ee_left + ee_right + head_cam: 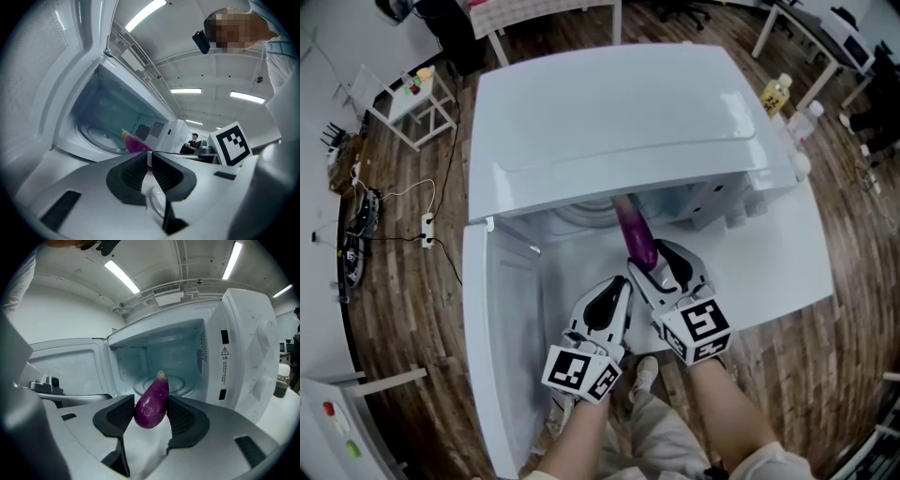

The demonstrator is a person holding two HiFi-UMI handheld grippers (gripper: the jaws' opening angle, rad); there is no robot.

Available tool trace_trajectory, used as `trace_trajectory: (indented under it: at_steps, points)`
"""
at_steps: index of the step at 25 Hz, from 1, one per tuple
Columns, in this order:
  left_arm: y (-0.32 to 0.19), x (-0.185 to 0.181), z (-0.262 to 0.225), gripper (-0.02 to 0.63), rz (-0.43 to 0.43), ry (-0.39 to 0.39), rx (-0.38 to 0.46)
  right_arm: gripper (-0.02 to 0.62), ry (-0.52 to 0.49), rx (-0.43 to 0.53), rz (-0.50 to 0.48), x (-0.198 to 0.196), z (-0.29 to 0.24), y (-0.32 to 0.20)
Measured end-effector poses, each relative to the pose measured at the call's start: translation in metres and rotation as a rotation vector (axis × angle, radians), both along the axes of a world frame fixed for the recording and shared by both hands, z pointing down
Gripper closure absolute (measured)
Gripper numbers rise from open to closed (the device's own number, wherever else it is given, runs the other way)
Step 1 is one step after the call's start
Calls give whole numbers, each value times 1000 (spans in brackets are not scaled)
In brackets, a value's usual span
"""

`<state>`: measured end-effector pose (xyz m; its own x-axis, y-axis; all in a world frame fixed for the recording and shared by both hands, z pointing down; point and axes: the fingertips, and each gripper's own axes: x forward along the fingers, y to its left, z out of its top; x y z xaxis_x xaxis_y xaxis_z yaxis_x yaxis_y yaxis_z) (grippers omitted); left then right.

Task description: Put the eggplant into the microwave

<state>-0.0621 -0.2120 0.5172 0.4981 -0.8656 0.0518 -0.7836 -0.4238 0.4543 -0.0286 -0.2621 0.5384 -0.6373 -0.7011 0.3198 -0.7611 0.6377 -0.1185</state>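
Right tool grips eggplant, stem first at microwave mouth; I aim over turntable, release low. Left tool narrow, empty.

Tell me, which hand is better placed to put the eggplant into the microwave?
The right. The right tool grips the eggplant, which points straight at the open microwave. The left tool is shut and empty.

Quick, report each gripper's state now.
Left gripper: shut, nothing between its jaws.
Right gripper: shut on the eggplant.
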Motion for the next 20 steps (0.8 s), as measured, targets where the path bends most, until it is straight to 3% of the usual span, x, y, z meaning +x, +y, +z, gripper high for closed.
trace_trajectory:
  at_steps: [14,20]
  points:
    - [-40,-28,11,580,-129,-13,-9,359,-31,22,16,-34,-2,-57]
    - [-50,-30,14,580,-129,-42,-17,359,-29,12,16,-42,2,-73]
